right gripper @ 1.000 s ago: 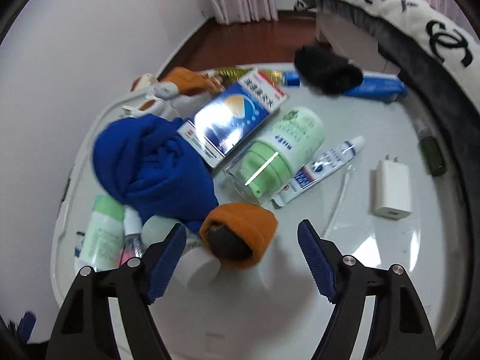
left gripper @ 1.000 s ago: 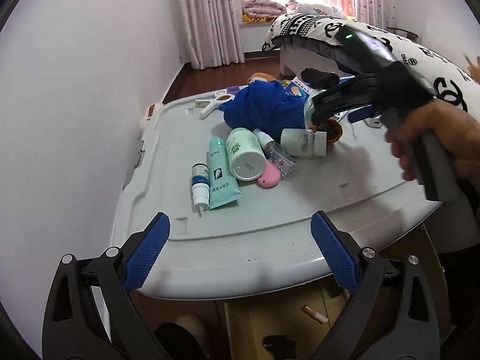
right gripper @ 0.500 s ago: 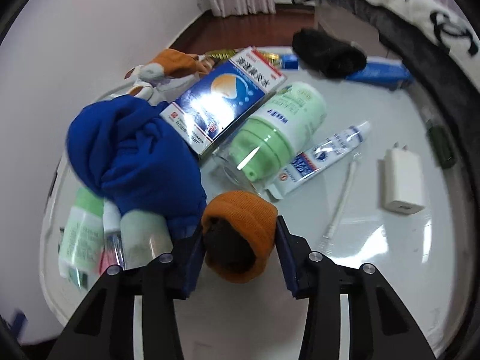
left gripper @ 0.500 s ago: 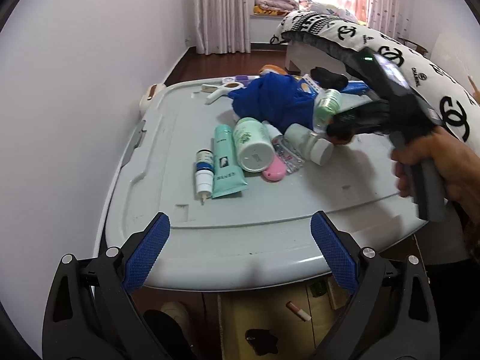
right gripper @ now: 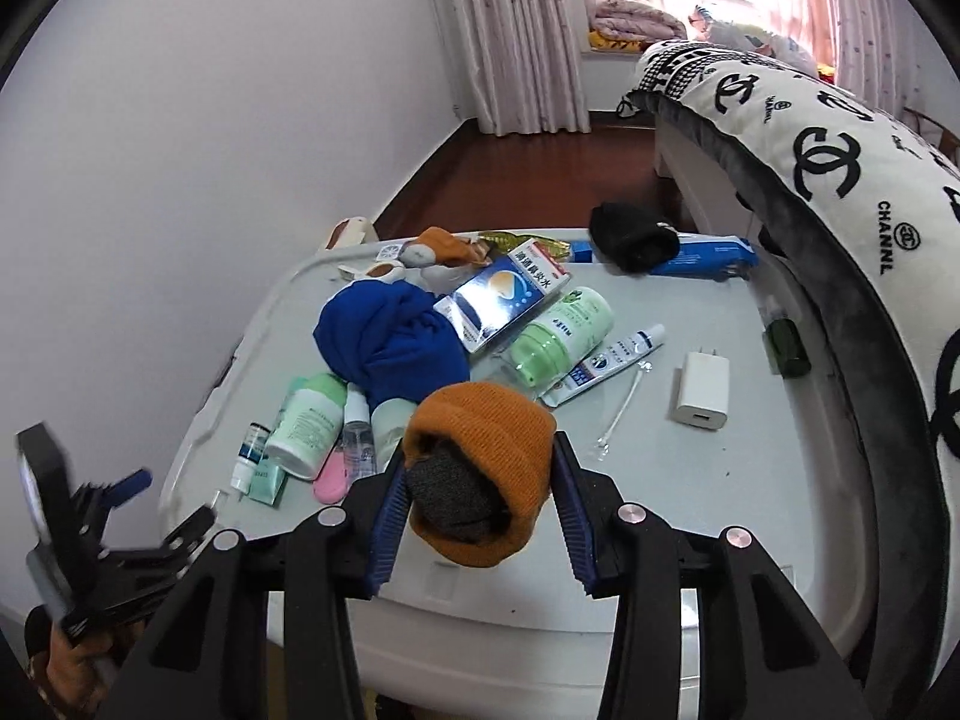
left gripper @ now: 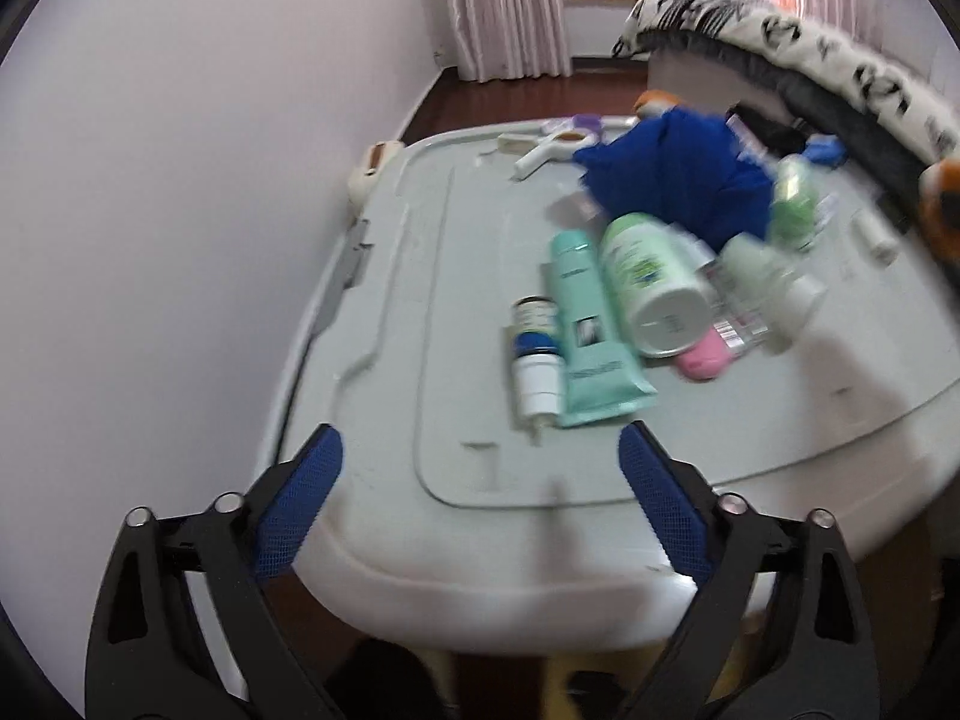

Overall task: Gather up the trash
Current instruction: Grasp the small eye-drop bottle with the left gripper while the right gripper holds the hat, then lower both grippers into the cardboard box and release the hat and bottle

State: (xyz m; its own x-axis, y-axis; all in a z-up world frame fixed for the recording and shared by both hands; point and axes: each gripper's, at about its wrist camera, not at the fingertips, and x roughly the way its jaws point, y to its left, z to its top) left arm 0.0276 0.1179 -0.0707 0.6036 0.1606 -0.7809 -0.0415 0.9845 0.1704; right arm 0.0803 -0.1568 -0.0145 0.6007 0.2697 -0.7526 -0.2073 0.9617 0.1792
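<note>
A white wall stood on the left, the grey table [right gripper: 750, 480] in the middle, a bed [right gripper: 840, 138] on the right. My left claw [left gripper: 480, 480] hung spread wide and empty at the table's near edge. My right claw [right gripper: 477, 516] pinched an orange beanie [right gripper: 486, 444] above the table. Only the right view showed the white charger [right gripper: 701, 391].

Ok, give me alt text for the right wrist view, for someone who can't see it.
The right gripper is shut on an orange knit sock, lifted above a grey plastic tabletop. Beyond lie a blue cloth, a blue medicine box, a green bottle and a white charger. The left gripper shows at lower left.
</note>
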